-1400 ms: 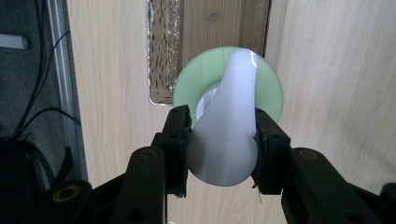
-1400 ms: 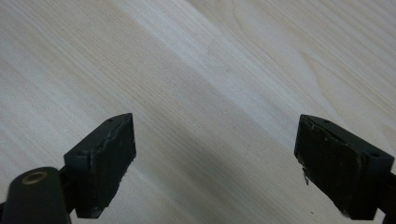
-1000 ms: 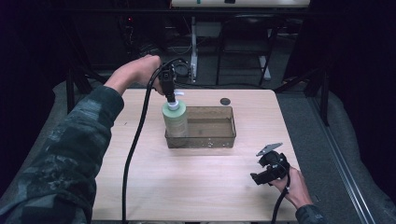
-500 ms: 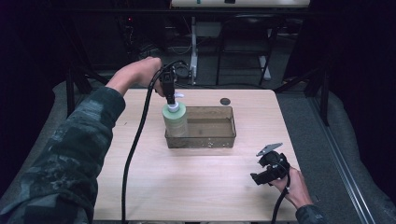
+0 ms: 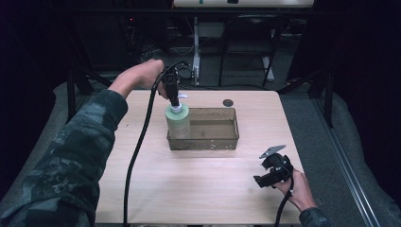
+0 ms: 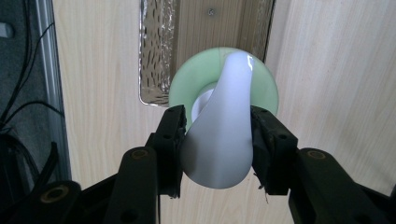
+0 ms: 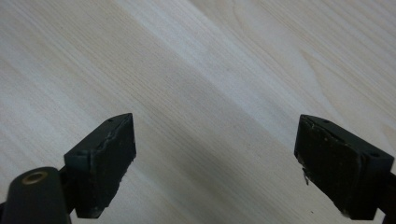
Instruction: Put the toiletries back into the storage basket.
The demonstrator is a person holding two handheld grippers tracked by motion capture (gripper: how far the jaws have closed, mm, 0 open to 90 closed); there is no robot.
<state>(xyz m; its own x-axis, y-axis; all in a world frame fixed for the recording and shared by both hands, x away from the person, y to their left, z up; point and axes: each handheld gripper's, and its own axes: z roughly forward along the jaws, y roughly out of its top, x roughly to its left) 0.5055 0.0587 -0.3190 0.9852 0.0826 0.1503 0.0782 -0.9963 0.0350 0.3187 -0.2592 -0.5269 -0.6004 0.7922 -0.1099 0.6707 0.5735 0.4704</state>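
A pale wooden table (image 5: 189, 189) stands in a dark room with stands and cables behind it. Near its middle sits a clear, shallow tray (image 5: 208, 141), which looks otherwise bare inside. At the tray's left end a green pump bottle (image 5: 178, 122) stands upright, its base at or just inside that end; I cannot tell whether it rests on the bottom yet. The left gripper (image 6: 219, 140) hangs straight above the bottle, jaws pinching the white pump head (image 6: 222, 140). The right gripper (image 5: 273, 171) rests well off the tray's right front corner, jaws spread over bare wood.
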